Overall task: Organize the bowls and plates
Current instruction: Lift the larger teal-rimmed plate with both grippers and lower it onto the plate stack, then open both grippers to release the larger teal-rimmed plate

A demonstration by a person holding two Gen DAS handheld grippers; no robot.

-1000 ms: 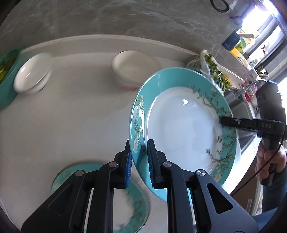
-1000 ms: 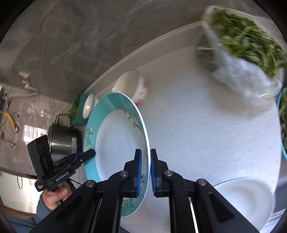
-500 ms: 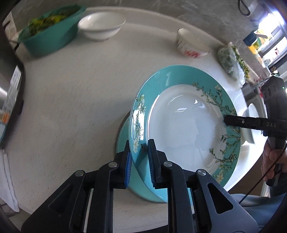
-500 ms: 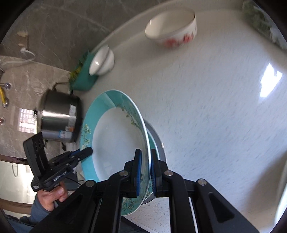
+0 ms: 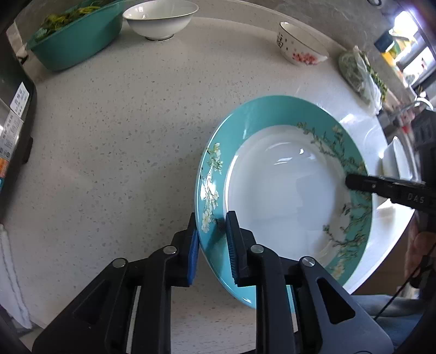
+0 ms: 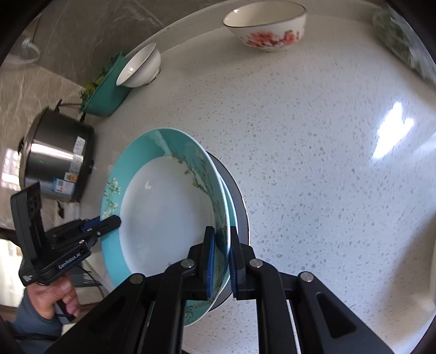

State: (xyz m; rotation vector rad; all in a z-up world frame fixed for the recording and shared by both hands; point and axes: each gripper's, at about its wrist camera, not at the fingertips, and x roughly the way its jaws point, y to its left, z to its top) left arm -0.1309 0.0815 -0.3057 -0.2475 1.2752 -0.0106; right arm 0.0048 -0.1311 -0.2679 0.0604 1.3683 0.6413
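Both tongs [image 5: 211, 239] [image 6: 220, 260] astride plate [image 5: 283, 190] rim.

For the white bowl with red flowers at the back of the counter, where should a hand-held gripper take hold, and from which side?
Grip the rim of the flowered bowl, one finger inside and one outside the wall, coming down from above. It stands upright with its mouth open and nothing beside it on the counter; its flared wall looks too wide to span across.

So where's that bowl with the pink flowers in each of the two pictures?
Left wrist view: flowered bowl at upper right, on the counter's far edge.
Right wrist view: flowered bowl at top centre.
Shared landmark: the plain white bowl, beside the teal dish of greens in both.
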